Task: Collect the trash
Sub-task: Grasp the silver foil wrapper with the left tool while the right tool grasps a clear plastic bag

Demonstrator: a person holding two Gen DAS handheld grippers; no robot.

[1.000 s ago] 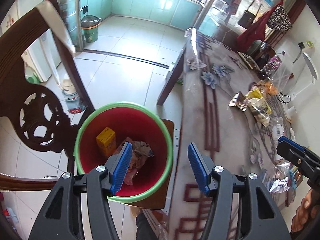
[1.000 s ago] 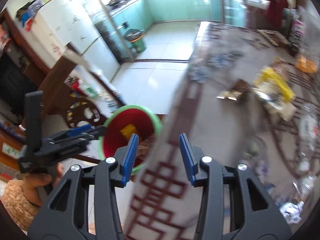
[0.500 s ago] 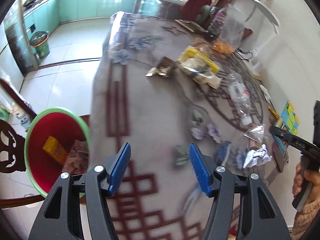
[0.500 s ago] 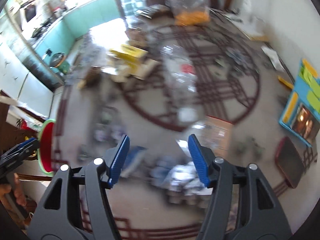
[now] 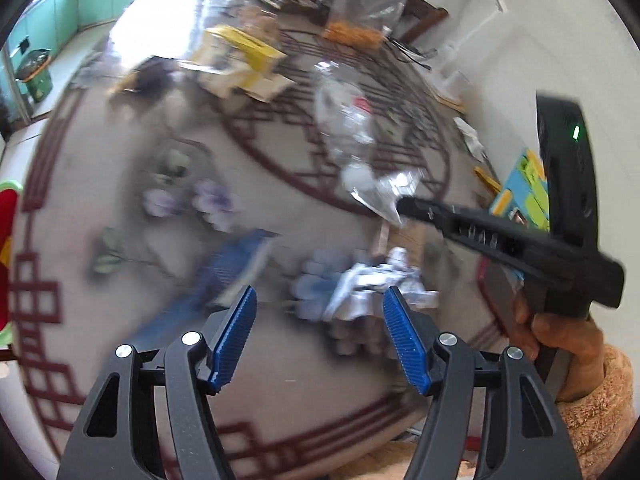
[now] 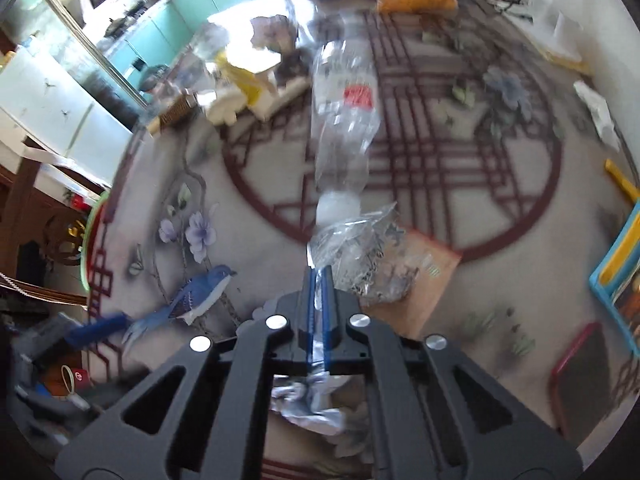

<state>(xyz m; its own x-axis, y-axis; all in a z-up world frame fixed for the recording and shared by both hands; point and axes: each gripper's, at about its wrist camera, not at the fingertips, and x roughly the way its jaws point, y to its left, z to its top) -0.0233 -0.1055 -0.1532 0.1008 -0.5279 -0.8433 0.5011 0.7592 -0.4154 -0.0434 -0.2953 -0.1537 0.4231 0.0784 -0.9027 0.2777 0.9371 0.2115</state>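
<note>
Trash lay split between two claws: the right claw point(image 6: 319, 280) had just snapped shut on the crinkled clear plastic bag point(image 6: 356, 248) mid-table point(image 6: 500, 216), while the left claw point(image 5: 319, 340), jaws just widening and empty, hovered with the crumpled white wrapper point(image 5: 376, 280) just beyond its tips.

No word, brand or number can be read in either view. The clear crushed plastic bottle point(image 6: 343, 112) lying on the patterned surface point(image 6: 500, 216) carries a red label patch with pale marks on it, too blurred to make out; the same patch shows in the left wrist view on that bottle point(image 5: 348, 116), equally unreadable. The blue tray with yellow and green blocks point(image 5: 524, 188) at the surface's edge bears small marks that cannot be made out. A small green light point(image 5: 576, 133) glows on the black handle there, with no lettering beside it.
</note>
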